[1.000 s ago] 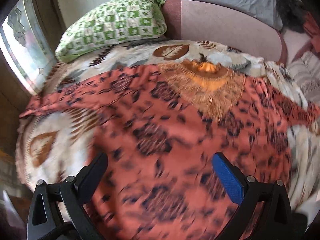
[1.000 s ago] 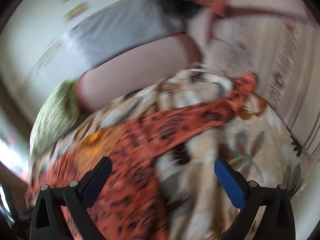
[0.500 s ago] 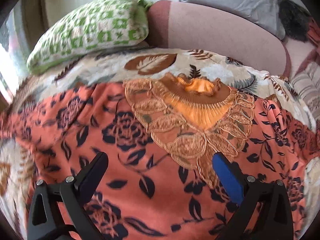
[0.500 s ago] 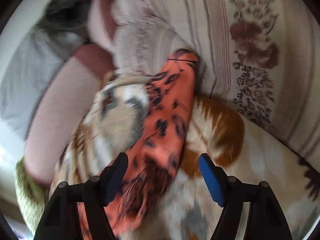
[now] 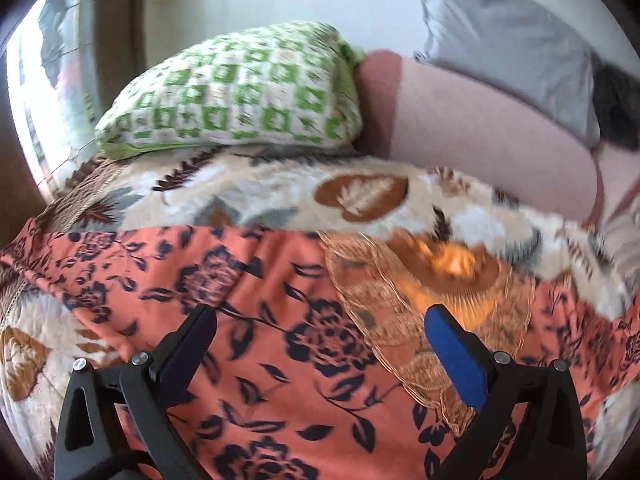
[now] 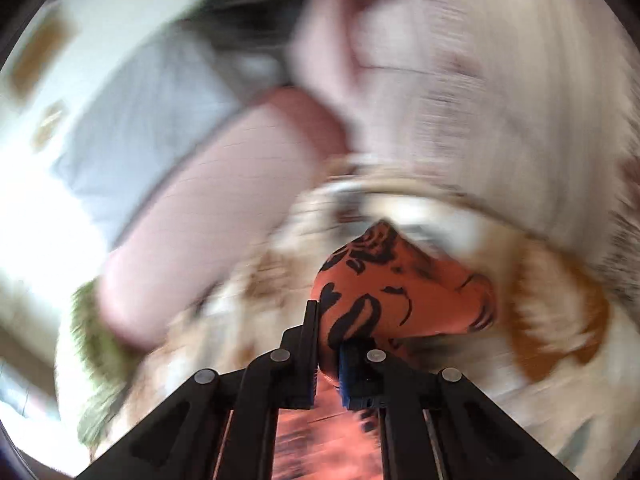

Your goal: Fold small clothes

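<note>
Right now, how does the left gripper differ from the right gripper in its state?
1. The left gripper has its jaws wide apart; the right gripper is shut, its jaws having just closed.
2. The left gripper holds nothing and hovers over the spread orange floral garment; the right gripper pinches a bunched end of that garment.
Both have one blue pad and one black.

Each of the 2 wrist cameras looks forward and down past its own fingers, close above the orange dress (image 5: 280, 340) (image 6: 400, 292); both views share the dress and the blanket (image 5: 260, 196) (image 6: 560, 360).
</note>
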`<state>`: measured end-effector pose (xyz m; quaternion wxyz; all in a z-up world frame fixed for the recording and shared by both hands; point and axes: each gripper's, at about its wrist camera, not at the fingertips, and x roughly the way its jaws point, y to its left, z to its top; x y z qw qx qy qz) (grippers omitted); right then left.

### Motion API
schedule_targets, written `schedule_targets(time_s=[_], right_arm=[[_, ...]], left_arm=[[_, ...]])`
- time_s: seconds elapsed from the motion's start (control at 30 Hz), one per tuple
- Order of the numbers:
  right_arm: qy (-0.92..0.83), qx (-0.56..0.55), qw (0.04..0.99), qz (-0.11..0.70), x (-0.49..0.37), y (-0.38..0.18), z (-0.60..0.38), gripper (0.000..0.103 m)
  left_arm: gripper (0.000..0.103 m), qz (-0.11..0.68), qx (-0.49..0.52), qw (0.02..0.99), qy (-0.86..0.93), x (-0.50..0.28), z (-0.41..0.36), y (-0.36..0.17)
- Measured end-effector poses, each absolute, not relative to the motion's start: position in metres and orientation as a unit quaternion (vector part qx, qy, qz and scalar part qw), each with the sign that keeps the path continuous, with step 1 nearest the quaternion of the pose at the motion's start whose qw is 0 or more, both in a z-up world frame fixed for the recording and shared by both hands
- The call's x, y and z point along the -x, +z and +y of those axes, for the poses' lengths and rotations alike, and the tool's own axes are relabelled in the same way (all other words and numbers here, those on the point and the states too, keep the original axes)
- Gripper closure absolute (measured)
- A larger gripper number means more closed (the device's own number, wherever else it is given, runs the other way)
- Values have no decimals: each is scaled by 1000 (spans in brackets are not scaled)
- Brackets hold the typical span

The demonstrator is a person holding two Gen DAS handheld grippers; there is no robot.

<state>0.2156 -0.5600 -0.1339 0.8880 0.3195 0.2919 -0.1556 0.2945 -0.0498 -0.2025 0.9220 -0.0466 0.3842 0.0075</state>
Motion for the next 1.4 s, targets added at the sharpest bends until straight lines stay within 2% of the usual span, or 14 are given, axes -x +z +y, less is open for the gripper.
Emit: schedule_targets(time_s=[0.17, 0.33, 0.37, 0.43, 0.5, 0.6, 0.77, 0.9, 1.03, 1.07, 1.3, 1.4], right_arm=[[11, -282, 902, 326, -269, -126, -410, 95], [151, -291, 834, 444, -320, -193, -281, 85], [170, -286, 822, 463, -326, -205, -264, 79], [182, -277, 811, 482, -325, -222, -245, 47], [190, -284, 816, 466, -313, -225, -249, 34], [177, -295, 828, 443, -284, -223, -268, 28], [132, -341, 840, 401, -219, -225, -315, 28], [144, -420, 806, 390, -206, -241, -351, 28], [143, -447, 798, 378, -207, -241, -378, 28], [140, -452, 798, 373, -206, -242, -384, 28], [146, -475, 771, 398, -207, -260, -395, 28], [151, -474, 765, 408, -209, -262, -394, 28]], left_arm=[[0, 372, 90, 922, 53, -294, -5, -191], [0, 366, 159, 913, 81, -291, 42, -190], [0, 362, 169, 913, 87, -290, 49, -191], [0, 358, 174, 912, 99, -289, 61, -192], [0, 363, 172, 910, 106, -290, 68, -194], [0, 371, 175, 907, 98, -294, 69, -199], [0, 392, 142, 907, 54, -302, 40, -206], [3, 407, 117, 906, 13, -314, 19, -215], [37, 417, 119, 901, -23, -328, 10, -220], [40, 420, 127, 898, -32, -333, 10, -222], [40, 472, 252, 841, -75, -353, 18, -253], [40, 481, 271, 828, -96, -352, 16, -261]])
